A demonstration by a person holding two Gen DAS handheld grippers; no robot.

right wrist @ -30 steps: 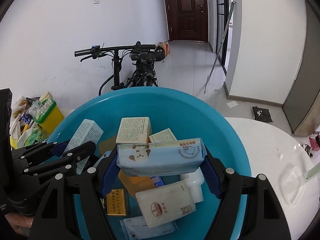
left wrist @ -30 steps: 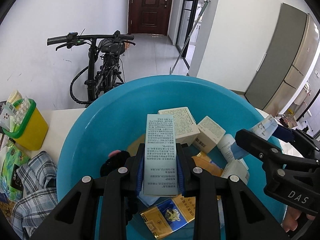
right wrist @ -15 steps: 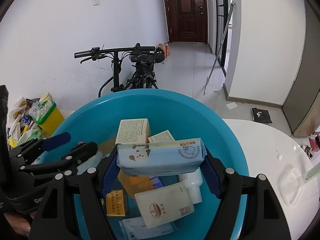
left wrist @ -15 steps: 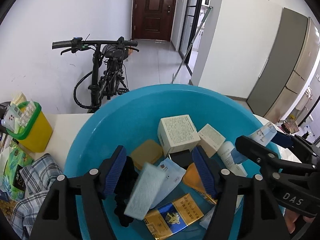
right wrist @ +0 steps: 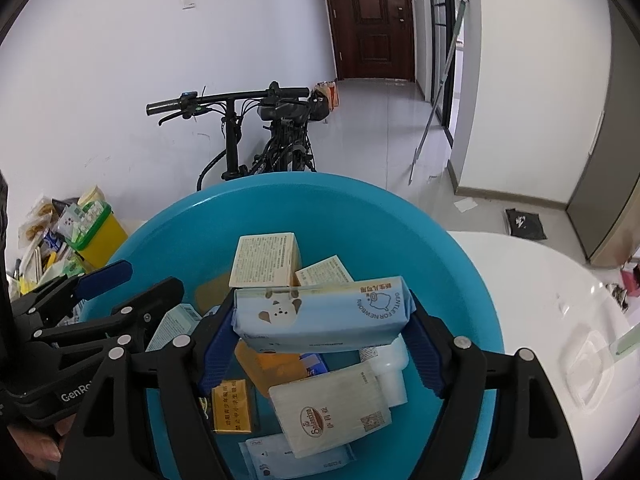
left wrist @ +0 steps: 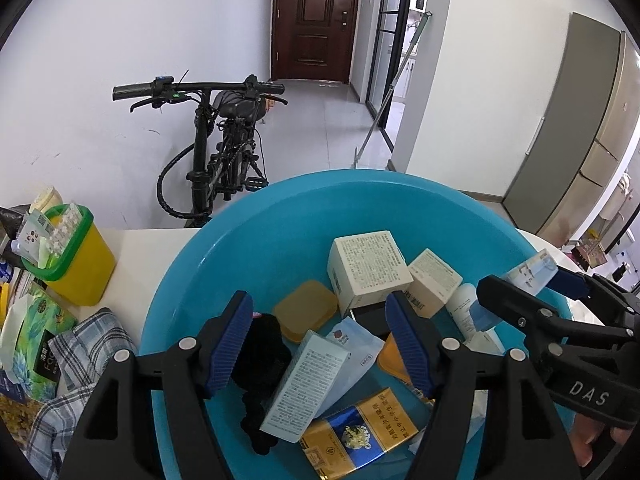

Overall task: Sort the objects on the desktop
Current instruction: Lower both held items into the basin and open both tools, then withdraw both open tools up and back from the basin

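A white tabletop (right wrist: 532, 280) carries a big blue plastic basin (left wrist: 256, 248), the landmark here, in a pale-walled room.

Nearest, over the basin's near side, the right gripper (right wrist: 320, 344) pinches a light-blue tissue pack (right wrist: 324, 314) by its two short ends, long axis crosswise between the pads, hanging clear above the contents. To its left, also over the basin, the left gripper (left wrist: 320, 344) is spread wide with nothing between its pads.

Directly under the left gripper, inside the basin, lie a pale printed carton (left wrist: 304, 384) tilted on a gold-and-blue cigarette pack (left wrist: 360, 432), a black fabric bundle (left wrist: 260, 364) and an amber lidded case (left wrist: 308, 310). Further in sit two cream boxes (left wrist: 368, 268), and under the right gripper a beige wipes packet (right wrist: 332, 408) and a white bottle (right wrist: 388, 368).

The pack is already above its container, so the move likely turns on simply parting the right gripper; the drop falls onto the packet.

Left of the basin stands a yellow bin (left wrist: 76, 260) stuffed with packets, with plaid cloth (left wrist: 80, 356) nearer. Beyond the basin, a bicycle (left wrist: 216, 148) leans at the wall.
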